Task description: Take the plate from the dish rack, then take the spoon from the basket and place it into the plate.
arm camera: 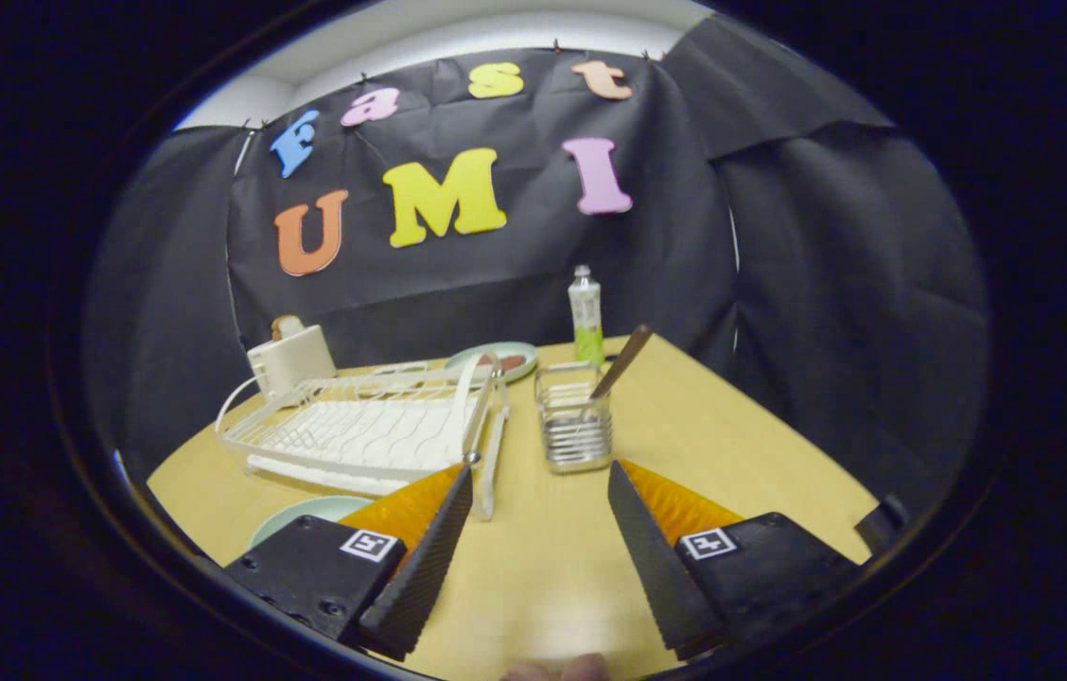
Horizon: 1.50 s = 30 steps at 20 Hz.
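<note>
— Position of spoon (621, 361)?
— Upright in wire basket (574, 427), handle leaning right; basket just ahead of gripper (540, 492), slightly toward right finger.
— Fingers?
— Spread apart, holding nothing.
— Plate (306, 513)?
— Flat on table (732, 445), left of basket, beside left finger, below dish rack (354, 426).

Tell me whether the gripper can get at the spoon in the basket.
Probably yes: the gripper is open, the basket stands just ahead of its fingers, and the spoon handle sticks up with nothing between.
</note>
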Each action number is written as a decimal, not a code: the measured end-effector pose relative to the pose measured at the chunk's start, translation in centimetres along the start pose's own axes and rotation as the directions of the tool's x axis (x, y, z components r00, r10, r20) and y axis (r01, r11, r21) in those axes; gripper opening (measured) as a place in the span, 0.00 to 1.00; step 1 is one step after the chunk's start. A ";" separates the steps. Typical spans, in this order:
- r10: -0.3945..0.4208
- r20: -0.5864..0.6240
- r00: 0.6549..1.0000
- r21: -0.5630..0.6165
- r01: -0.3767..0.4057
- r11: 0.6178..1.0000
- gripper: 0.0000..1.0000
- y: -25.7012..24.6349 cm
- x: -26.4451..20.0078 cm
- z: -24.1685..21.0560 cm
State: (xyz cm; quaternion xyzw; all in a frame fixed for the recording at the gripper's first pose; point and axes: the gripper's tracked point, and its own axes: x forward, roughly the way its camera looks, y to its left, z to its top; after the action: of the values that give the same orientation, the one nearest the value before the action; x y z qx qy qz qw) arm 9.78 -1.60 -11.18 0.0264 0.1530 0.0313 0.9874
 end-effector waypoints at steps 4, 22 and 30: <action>-0.008 0.131 0.991 0.005 0.008 1.000 1.00 -2.4 1.6 2.9; 0.170 0.033 0.985 0.062 -0.172 0.983 0.62 -3.7 15.9 4.9; 0.189 -0.004 0.982 0.086 -0.188 0.978 0.18 -2.5 15.8 6.3</action>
State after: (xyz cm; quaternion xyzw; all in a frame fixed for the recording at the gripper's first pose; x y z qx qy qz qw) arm 26.88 -3.25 -10.11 0.0828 0.1572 0.1185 0.9769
